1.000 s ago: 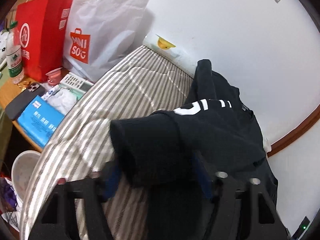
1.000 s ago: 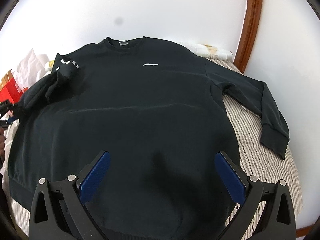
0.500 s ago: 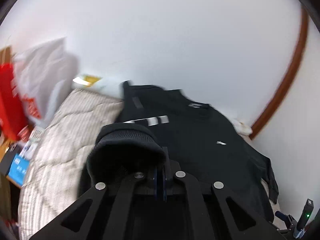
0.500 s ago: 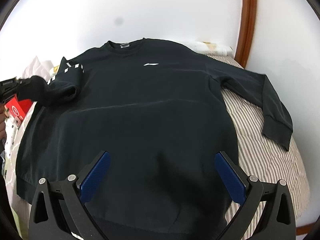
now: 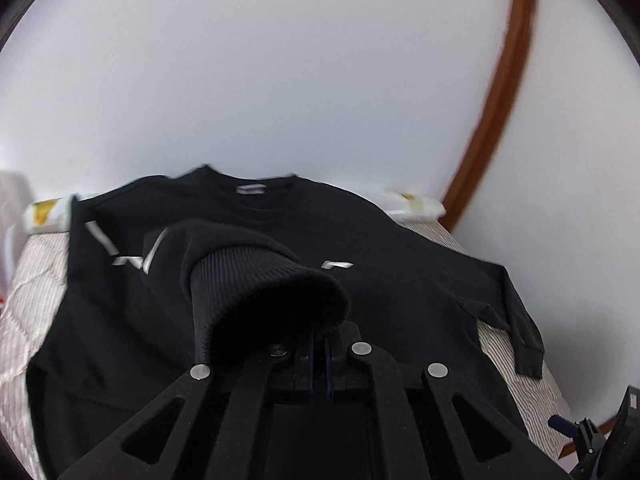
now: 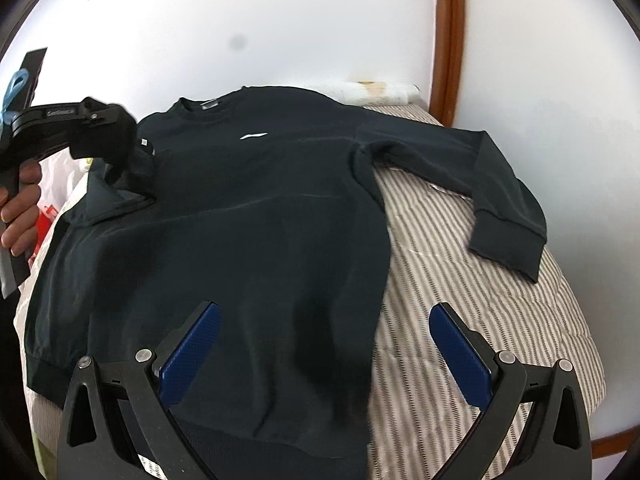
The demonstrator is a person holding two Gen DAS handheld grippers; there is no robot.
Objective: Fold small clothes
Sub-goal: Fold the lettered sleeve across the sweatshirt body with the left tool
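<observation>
A black sweatshirt [image 6: 260,220] lies face up on a striped mattress [image 6: 460,280], collar toward the wall. My left gripper [image 5: 320,344] is shut on the ribbed cuff [image 5: 260,292] of one sleeve and holds it lifted above the chest. In the right wrist view the left gripper [image 6: 108,136] hangs over the garment's left shoulder, with the sleeve folded beneath it. My right gripper [image 6: 324,356] stands open above the hem, its blue pads [image 6: 192,352] wide apart with nothing between them. The other sleeve [image 6: 500,200] lies spread out on the mattress at the right.
A white wall runs behind the bed, with a brown wooden trim [image 6: 448,40] at the right. A white rolled item [image 6: 376,92] lies along the mattress head. A hand [image 6: 20,208] holds the left gripper's handle. Red bags [image 6: 50,212] show past the bed's left edge.
The left gripper closed on the sleeve cuff, then lifted it and carried it from the bed's left side over the sweatshirt's chest. The right gripper drifted slightly right, staying open.
</observation>
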